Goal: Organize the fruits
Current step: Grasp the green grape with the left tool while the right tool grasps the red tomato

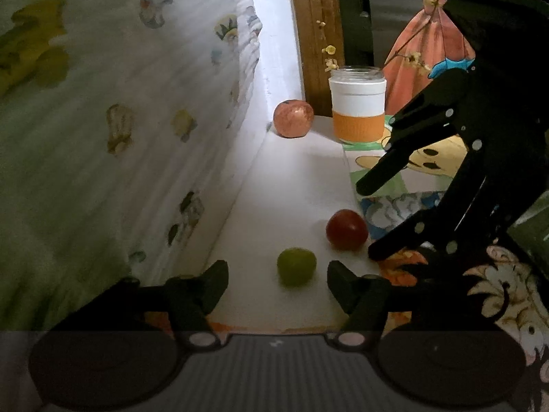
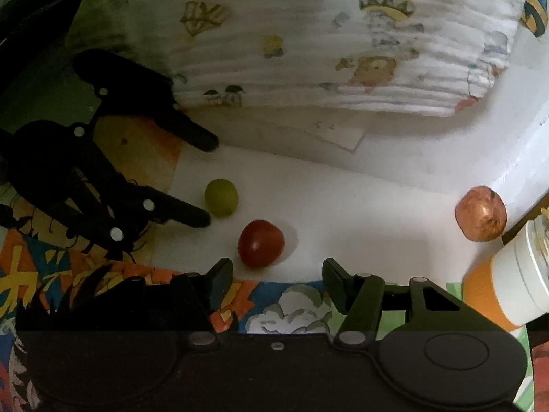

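Note:
A small green fruit (image 1: 296, 266) (image 2: 221, 196) lies on the white surface, right between my open left gripper's (image 1: 277, 283) fingertips. A small dark red fruit (image 1: 347, 229) (image 2: 261, 243) lies beside it, just ahead of my open right gripper (image 2: 277, 283). An orange-red apple (image 1: 293, 118) (image 2: 481, 213) sits farther off by the wall corner. Each gripper shows in the other's view, the right one (image 1: 363, 223) above the red fruit, the left one (image 2: 209, 182) around the green fruit. Both are empty.
A white jar with an orange band (image 1: 358, 103) (image 2: 504, 285) stands near the apple. A folded patterned cloth (image 2: 326, 44) (image 1: 103, 120) lies along the surface. Colourful cartoon prints (image 2: 291, 309) border the white surface (image 2: 343, 199).

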Tool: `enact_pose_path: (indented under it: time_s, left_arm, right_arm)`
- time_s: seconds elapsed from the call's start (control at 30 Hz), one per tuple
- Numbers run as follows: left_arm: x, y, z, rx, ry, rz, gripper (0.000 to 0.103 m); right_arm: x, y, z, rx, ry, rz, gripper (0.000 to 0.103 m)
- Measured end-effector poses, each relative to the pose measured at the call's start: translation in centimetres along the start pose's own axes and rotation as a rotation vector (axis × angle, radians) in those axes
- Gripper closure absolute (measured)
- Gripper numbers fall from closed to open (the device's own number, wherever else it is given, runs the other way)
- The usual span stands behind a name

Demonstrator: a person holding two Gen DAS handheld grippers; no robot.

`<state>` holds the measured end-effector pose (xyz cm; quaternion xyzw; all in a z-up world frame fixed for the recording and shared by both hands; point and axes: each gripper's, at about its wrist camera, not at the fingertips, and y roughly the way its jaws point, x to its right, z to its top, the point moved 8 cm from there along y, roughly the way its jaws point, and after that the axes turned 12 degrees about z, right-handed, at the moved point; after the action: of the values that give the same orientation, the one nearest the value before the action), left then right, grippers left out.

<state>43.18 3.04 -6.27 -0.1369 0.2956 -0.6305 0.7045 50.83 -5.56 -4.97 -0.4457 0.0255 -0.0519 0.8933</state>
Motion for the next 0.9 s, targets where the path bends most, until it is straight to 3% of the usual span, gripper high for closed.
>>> enact_pose_path:
  time_s: [0.33, 0.57, 0.9]
  left_arm:
    - [0.3, 0.6, -0.1, -0.002, -0.004, -0.027, 0.057]
    - [0.3, 0.5, -0.2, -0.003, -0.022, -0.058, 0.072]
    - [0.2, 0.4, 0.0, -0.018, -0.054, -0.066, 0.075]
  right_arm:
    - [-0.6, 0.2, 0.4, -0.017, -0.097, 0.01, 0.043]
    - [-1.2, 0.3, 0.8, -0.016, -0.115, 0.063, 0.062]
    - [-1.0, 0.0, 0.3, 0.012, -0.041, 0.041, 0.069]
